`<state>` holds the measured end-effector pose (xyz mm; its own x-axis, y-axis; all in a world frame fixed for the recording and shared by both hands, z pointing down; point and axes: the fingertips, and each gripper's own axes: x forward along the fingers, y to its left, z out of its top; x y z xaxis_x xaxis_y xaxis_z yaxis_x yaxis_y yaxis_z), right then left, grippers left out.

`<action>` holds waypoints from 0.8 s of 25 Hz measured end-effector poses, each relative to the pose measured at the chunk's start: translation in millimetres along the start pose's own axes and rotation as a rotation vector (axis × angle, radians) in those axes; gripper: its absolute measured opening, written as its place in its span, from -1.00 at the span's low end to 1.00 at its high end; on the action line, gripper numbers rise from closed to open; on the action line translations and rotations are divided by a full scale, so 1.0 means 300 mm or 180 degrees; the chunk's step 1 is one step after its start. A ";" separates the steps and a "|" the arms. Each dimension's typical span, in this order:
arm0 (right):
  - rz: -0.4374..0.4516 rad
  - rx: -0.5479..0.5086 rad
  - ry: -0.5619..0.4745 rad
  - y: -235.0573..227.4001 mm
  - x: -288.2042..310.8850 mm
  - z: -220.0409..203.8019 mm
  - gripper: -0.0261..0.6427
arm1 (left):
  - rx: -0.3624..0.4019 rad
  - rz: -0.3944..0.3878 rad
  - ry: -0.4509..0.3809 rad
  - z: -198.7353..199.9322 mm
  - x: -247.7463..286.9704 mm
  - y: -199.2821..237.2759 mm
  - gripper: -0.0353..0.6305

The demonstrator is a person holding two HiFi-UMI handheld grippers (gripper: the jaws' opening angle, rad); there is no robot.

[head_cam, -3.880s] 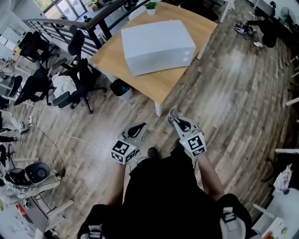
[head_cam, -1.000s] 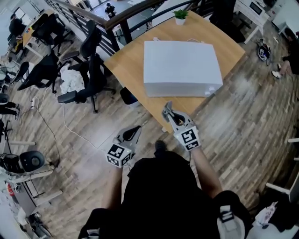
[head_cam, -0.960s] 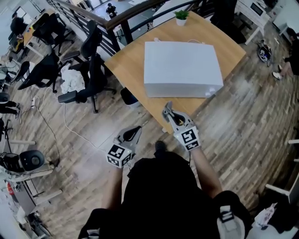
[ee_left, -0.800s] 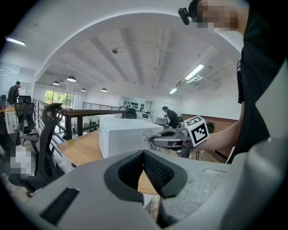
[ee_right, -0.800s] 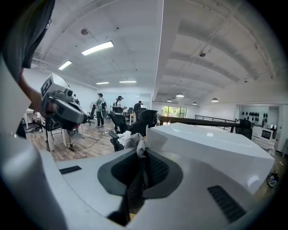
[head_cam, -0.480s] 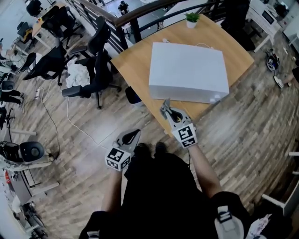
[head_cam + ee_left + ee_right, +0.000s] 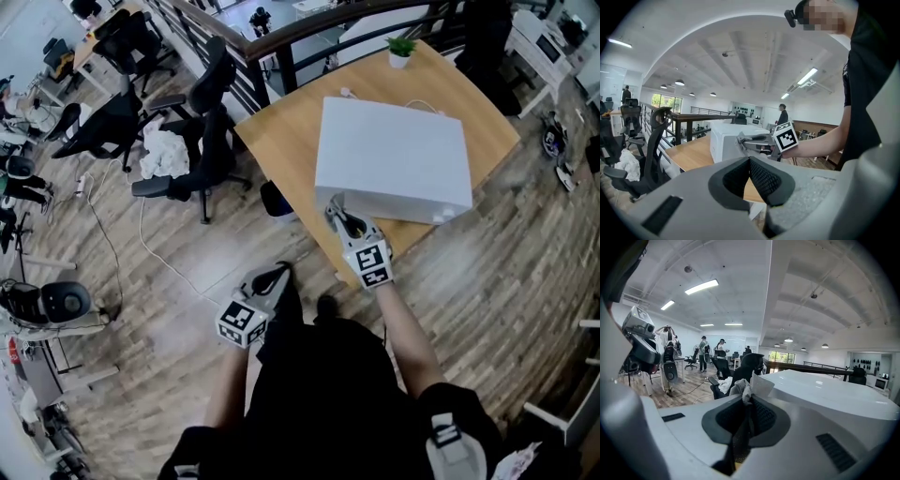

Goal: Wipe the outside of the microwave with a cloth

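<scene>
The right gripper has its jaws closed on a small crumpled cloth, held at the near left corner of the white microwave. The microwave sits on the wooden table, towards its near edge. The left gripper hangs low and to the left over the floor, well apart from the table, with its jaws shut together on nothing.

The step in hand looks like the first contact of cloth and casing. To do it well, the grip should stay firm so the cloth does not slip out. The tuft should be pressed flat against one panel and drawn along it in long, overlapping strokes, one face at a time. The left gripper could rest on the top to stop the microwave sliding towards the table edge.

Whether the cloth touches the casing cannot be told from any view. Only a tuft of cloth shows past the pads, so its full extent is unknown. From above the cloth is hardly visible. The microwave's door and controls cannot be made out, and its far side, where a thin cord runs, is hidden
</scene>
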<state>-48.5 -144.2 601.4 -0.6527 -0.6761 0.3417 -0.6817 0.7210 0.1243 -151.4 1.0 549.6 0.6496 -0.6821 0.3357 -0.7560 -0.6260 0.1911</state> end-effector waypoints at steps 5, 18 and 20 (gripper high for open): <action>-0.0025 0.0063 0.0038 -0.003 0.083 0.013 -0.86 | -0.0030 -0.0031 0.0041 0.002 0.006 0.085 -0.89; -0.0171 0.0341 0.0043 -0.053 0.222 0.044 -0.86 | 0.0033 -0.0173 0.0150 0.062 0.038 0.203 -0.89; -0.0191 0.0389 0.0035 -0.050 0.223 0.041 -0.86 | 0.0053 -0.0193 0.0162 0.056 0.039 0.205 -0.89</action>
<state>-85.9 -202.0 611.0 -0.6064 -0.7152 0.3475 -0.7550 0.6550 0.0306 -188.9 -51.8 549.7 0.6890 -0.6229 0.3706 -0.7137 -0.6721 0.1972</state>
